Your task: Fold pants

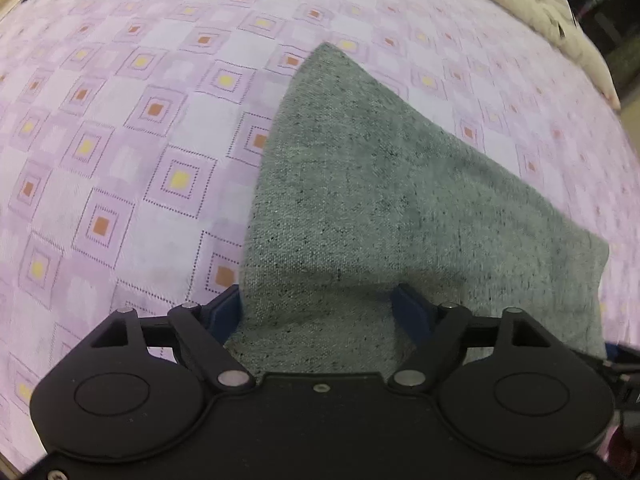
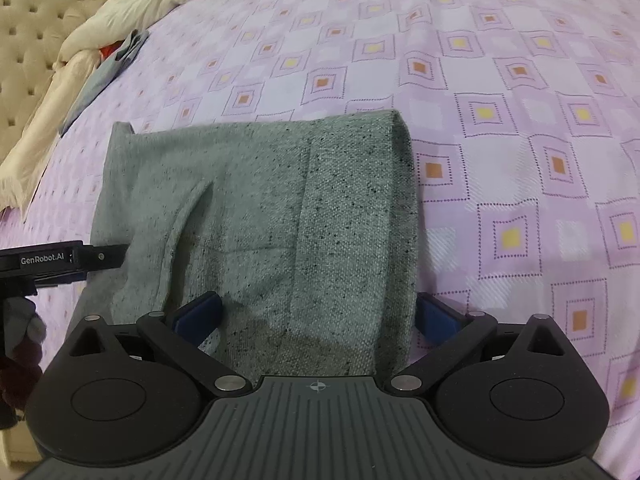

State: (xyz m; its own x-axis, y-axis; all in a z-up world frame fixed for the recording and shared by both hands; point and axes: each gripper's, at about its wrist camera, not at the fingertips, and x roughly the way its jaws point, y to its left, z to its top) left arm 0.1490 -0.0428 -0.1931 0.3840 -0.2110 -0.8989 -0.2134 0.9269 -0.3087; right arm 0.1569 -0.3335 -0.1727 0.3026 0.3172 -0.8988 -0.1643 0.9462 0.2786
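The grey speckled pants [image 1: 380,200] lie folded on the purple checked bedsheet [image 1: 120,140]. In the left wrist view the cloth runs up between my left gripper's [image 1: 320,304] blue fingers [image 1: 408,308], which stand wide apart with the fabric draped over the gap. In the right wrist view the pants [image 2: 260,208] form a folded rectangle, and my right gripper [image 2: 316,312] has its blue fingers [image 2: 200,312] wide apart on either side of the near edge. The left gripper body [image 2: 52,262] shows at the pants' left edge.
A cream quilt [image 2: 132,4] and tufted headboard [image 2: 28,40] lie at the far left in the right wrist view, with a grey-blue garment [image 2: 108,68] beside them. The sheet [image 2: 520,120] stretches to the right. The quilt [image 1: 540,12] also edges the bed top right in the left view.
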